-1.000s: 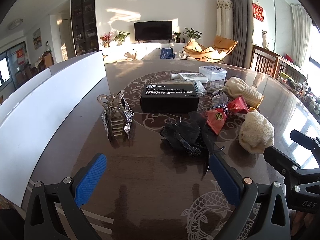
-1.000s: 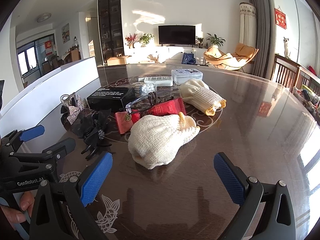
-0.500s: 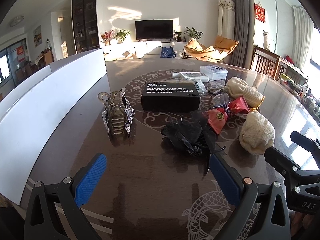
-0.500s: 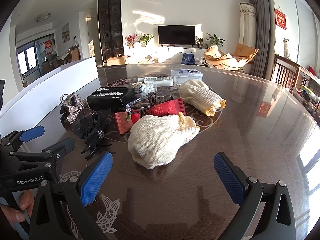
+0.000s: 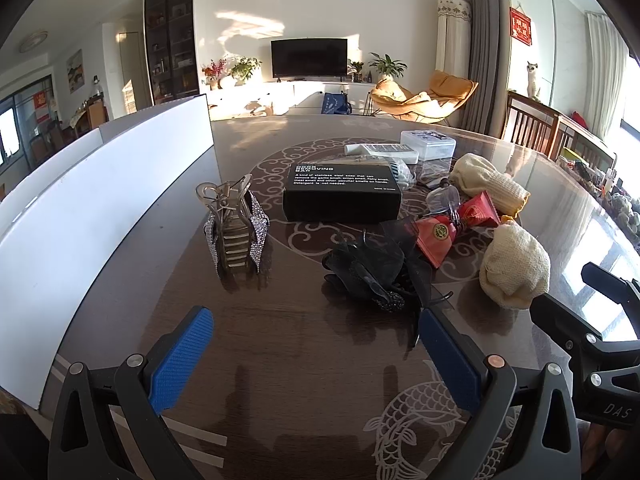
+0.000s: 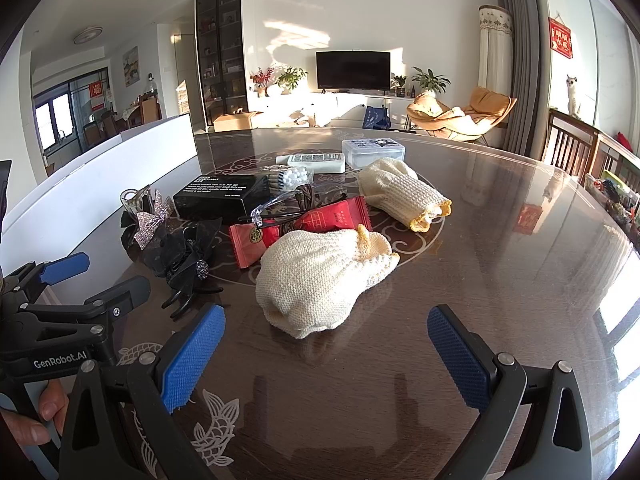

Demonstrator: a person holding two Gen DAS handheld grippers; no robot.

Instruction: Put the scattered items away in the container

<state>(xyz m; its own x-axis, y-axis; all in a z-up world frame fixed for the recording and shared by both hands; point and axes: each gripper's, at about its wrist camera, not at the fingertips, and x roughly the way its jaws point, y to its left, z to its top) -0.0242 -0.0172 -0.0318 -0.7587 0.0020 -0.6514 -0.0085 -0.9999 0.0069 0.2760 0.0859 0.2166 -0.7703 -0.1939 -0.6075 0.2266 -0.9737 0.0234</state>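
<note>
2 grippers — left gripper (image 5: 316, 354) and right gripper (image 6: 326, 344) — you're holding with jaws spread empty, lining up on the cream mitt (image 6: 320, 276) near the table's (image 6: 500, 240) front edge.

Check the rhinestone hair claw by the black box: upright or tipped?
Upright. The rhinestone hair claw stands on its teeth on the table, handles up, left of the black box, nothing leaning on it.

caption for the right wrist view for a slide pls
Open right claw hovers before a cream knit glove on the cluttered dark table.
</note>
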